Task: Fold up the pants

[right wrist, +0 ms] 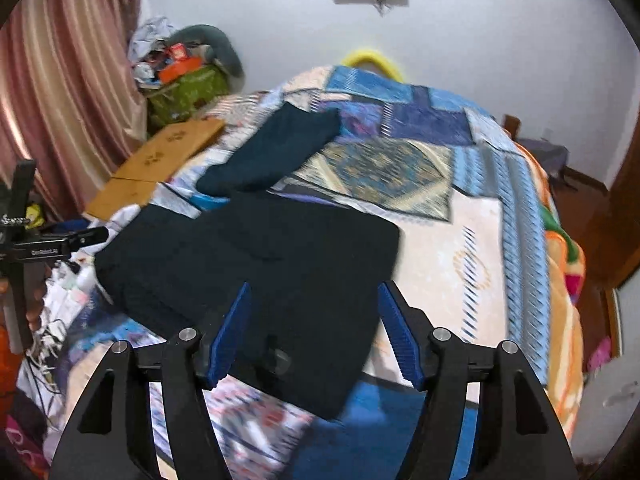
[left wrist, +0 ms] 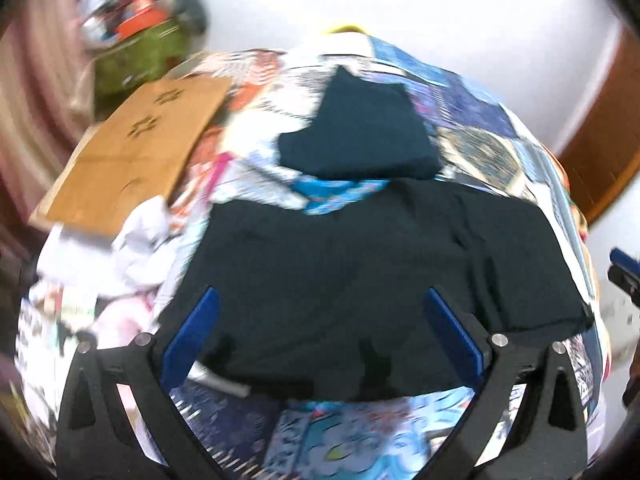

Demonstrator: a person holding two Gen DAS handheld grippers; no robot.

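Both grippers, left gripper (left wrist: pixel 320 320) and right gripper (right wrist: pixel 314 316), are hanging spread and empty over the pants (left wrist: pixel 360 264). You're wanting each pinching one near corner evenly before lifting.

bedspread (right wrist: pixel 440 152): patchwork, blue and cream, spread over the bed
cardboard (right wrist: pixel 160 160): flat brown sheet, laid on the bed's far left edge
green bag (right wrist: pixel 188 92): stuffed with clutter, set against the wall behind the cardboard
curtain (right wrist: pixel 68 80): pink, hung at left
yellow ring (right wrist: pixel 372 60): seen behind the bed's far end
wall (right wrist: pixel 480 24): white
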